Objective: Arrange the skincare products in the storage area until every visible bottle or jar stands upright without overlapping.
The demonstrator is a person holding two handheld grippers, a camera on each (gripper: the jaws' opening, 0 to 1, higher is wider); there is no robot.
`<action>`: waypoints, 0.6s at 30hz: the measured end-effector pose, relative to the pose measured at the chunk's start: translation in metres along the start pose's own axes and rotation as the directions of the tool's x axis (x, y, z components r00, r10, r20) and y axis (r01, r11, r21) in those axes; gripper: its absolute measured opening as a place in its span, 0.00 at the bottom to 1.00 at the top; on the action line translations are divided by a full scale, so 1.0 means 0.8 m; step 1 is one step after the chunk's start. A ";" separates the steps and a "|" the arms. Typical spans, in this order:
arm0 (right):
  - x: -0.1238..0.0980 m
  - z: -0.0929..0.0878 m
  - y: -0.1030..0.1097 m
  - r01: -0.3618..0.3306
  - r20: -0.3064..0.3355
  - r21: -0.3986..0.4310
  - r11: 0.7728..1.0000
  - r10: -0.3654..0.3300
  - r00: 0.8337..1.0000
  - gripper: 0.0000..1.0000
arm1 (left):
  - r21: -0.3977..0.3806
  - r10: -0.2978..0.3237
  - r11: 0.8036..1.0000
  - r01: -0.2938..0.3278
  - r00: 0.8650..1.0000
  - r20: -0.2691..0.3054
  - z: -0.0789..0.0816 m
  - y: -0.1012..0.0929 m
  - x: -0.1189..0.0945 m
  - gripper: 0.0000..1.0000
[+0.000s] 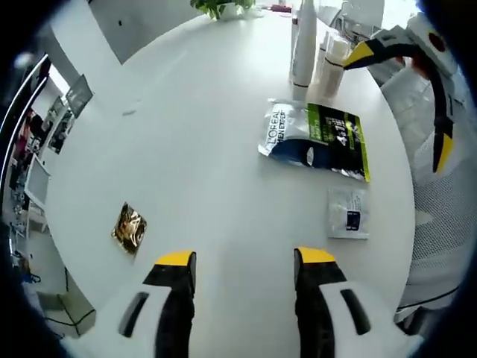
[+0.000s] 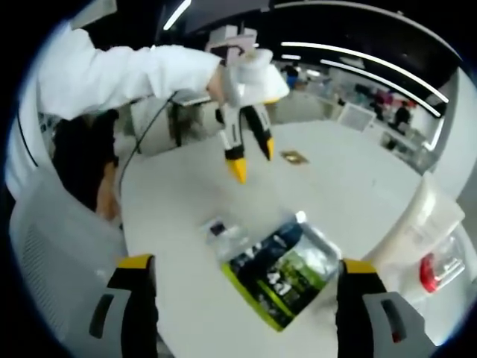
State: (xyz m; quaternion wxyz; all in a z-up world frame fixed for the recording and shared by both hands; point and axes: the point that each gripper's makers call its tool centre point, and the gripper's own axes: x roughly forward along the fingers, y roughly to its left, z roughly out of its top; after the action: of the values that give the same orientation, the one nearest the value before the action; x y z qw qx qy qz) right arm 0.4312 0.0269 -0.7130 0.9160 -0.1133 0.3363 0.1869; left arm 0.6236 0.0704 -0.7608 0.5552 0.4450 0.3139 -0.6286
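Observation:
A tall white bottle (image 1: 304, 48) and a shorter cream bottle (image 1: 333, 66) stand upright at the table's far side. A cream bottle (image 2: 423, 222) rises at the right of the right gripper view. A L'Oreal pouch (image 1: 317, 138) (image 2: 287, 268) lies flat, with a small clear sachet (image 1: 348, 212) (image 2: 220, 227) beside it. A gold sachet (image 1: 130, 227) (image 2: 295, 157) lies apart. My left gripper (image 1: 246, 261) (image 2: 251, 159) hangs open above the table, nothing in it. My right gripper (image 2: 247, 265) (image 1: 406, 101) is wide open over the pouch, one jaw close to the cream bottle.
The round white table (image 1: 186, 134) is bare across its left and middle. A mesh chair (image 1: 447, 209) (image 2: 52, 253) stands at its rim. A potted plant (image 1: 220, 7) sits at the far edge. A white-sleeved arm (image 2: 127, 71) holds the left gripper.

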 end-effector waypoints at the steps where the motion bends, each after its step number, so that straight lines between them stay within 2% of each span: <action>1: 0.000 0.000 0.000 -0.001 0.001 0.001 1.000 0.001 1.000 0.99 | -0.017 0.005 1.000 -0.005 1.000 0.005 0.001 0.003 0.001 0.55; 4: 0.000 0.000 -0.001 0.000 0.001 0.002 1.000 0.000 1.000 0.99 | -0.064 0.019 0.998 -0.017 1.000 0.024 0.002 0.008 0.001 0.57; 8: 0.000 -0.001 0.001 -0.006 0.000 0.000 1.000 0.006 1.000 0.99 | -0.115 0.048 0.992 -0.045 0.999 0.025 0.000 0.027 0.006 0.58; 13: 0.001 0.000 0.000 0.000 0.003 0.008 1.000 0.000 1.000 0.99 | -0.230 0.091 0.970 -0.080 0.995 0.037 -0.002 0.061 0.015 0.63; 15: 0.000 0.000 -0.002 0.005 0.007 0.015 1.000 -0.005 1.000 0.99 | -0.244 0.104 0.966 -0.090 0.993 0.046 -0.002 0.070 0.018 0.63; 18: 0.000 0.001 -0.002 0.005 0.008 0.015 1.000 -0.005 1.000 0.99 | -0.209 0.176 0.964 -0.167 0.984 0.024 -0.005 0.088 0.021 0.64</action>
State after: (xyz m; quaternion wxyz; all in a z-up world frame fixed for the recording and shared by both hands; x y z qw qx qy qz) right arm 0.4325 0.0255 -0.7128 0.9186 -0.1066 0.3339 0.1827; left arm 0.6932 0.0538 -0.7708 0.6572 0.3972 0.3258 -0.5516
